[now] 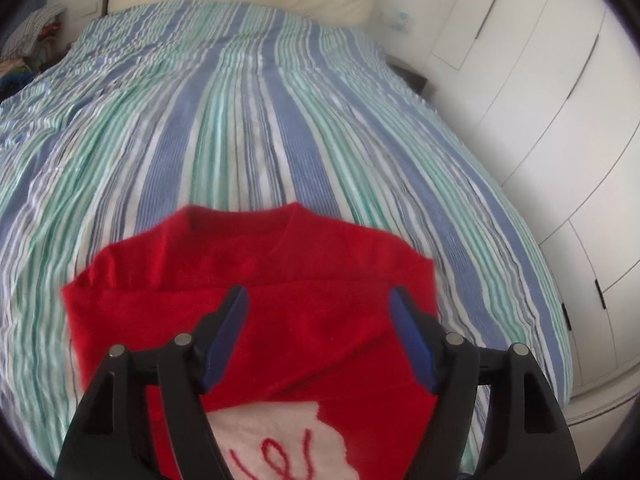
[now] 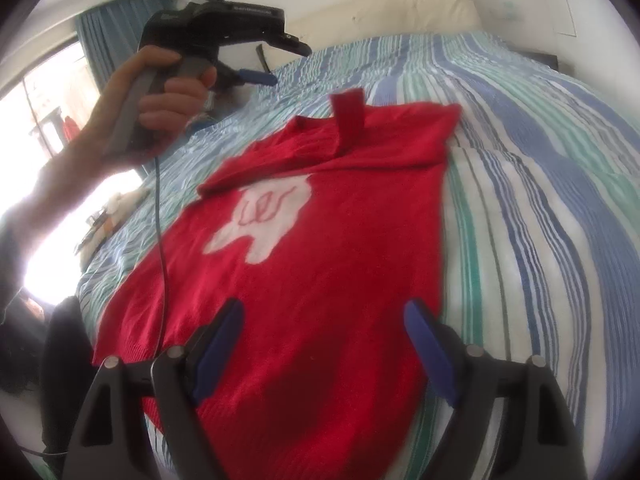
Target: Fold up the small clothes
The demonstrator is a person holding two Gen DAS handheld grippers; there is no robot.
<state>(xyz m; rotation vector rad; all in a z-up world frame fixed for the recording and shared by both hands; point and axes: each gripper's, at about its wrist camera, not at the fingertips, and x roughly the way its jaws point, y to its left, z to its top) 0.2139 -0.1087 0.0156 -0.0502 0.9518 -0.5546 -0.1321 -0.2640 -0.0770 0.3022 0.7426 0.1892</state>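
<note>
Red knit fills the middle of both views: a small red sweater (image 2: 320,264) lies flat on the striped bedspread (image 2: 540,208), and every place below is given from that garment. Its long axis runs from the hem, nearest the right wrist camera, up toward the neckline and the cream headboard (image 2: 420,4) beyond it. A white patch (image 2: 264,216) with red stitching sits on the chest, and both sleeves look already folded inward across the shoulders, one cuff (image 2: 347,120) lying over the collar.

To the left of the sweater, level with its shoulder line and raised clear above the bed, a person's hand (image 2: 160,96) holds the left gripper (image 2: 280,64) by its handle. In its own view that left gripper (image 1: 318,336) looks down over the upper chest with its blue fingers (image 1: 228,332) spread and nothing between them; no cloth is pinched.

At the hem end, the right gripper (image 2: 324,352) hovers just over the lower body of the sweater, jaws likewise spread and empty, pointing along the garment's length toward the neck.

My reading is that the next fold goes along this axis, hem carried up to the shoulders. For that, the right gripper is nearer the hem; the left would need to come down beside it.
</note>
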